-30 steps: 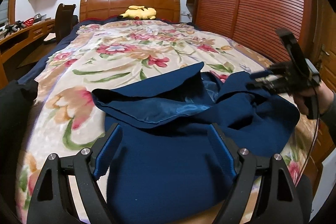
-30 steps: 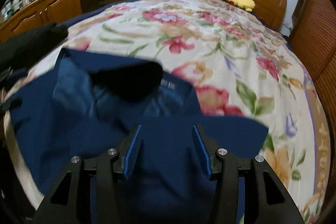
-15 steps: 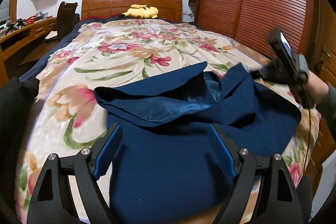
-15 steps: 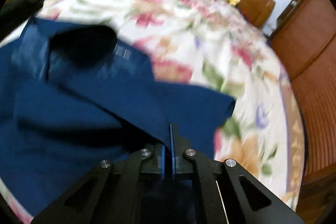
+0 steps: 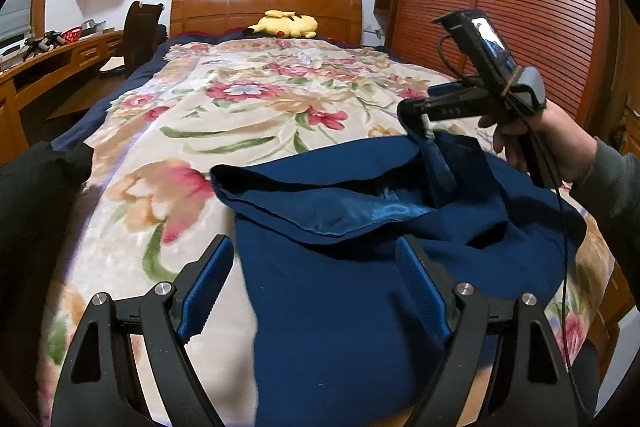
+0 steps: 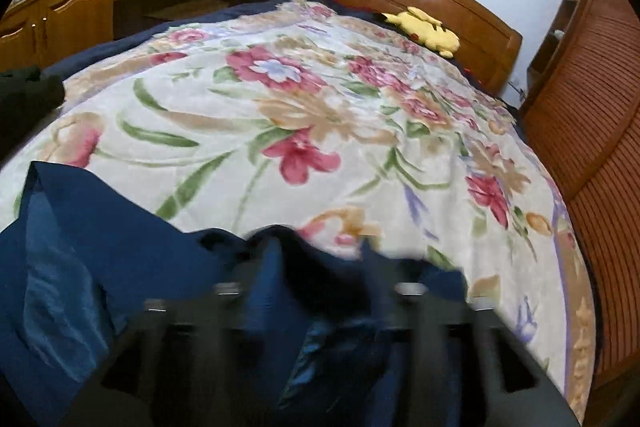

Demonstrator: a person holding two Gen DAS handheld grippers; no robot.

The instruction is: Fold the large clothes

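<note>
The left tongs (image 5: 316, 291) stood spread wide above the navy garment (image 5: 352, 307), gripping nothing. The right tongs (image 5: 412, 111) were pinched on a lifted fold of it. The garment lay rumpled at the foot of the floral bed (image 5: 240, 115), shiny lining (image 6: 52, 291) showing.

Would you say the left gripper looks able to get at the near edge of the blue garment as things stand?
Probably yes: the left gripper is open right over the blue garment, with nothing between them; the right gripper holds fabric farther off.
</note>
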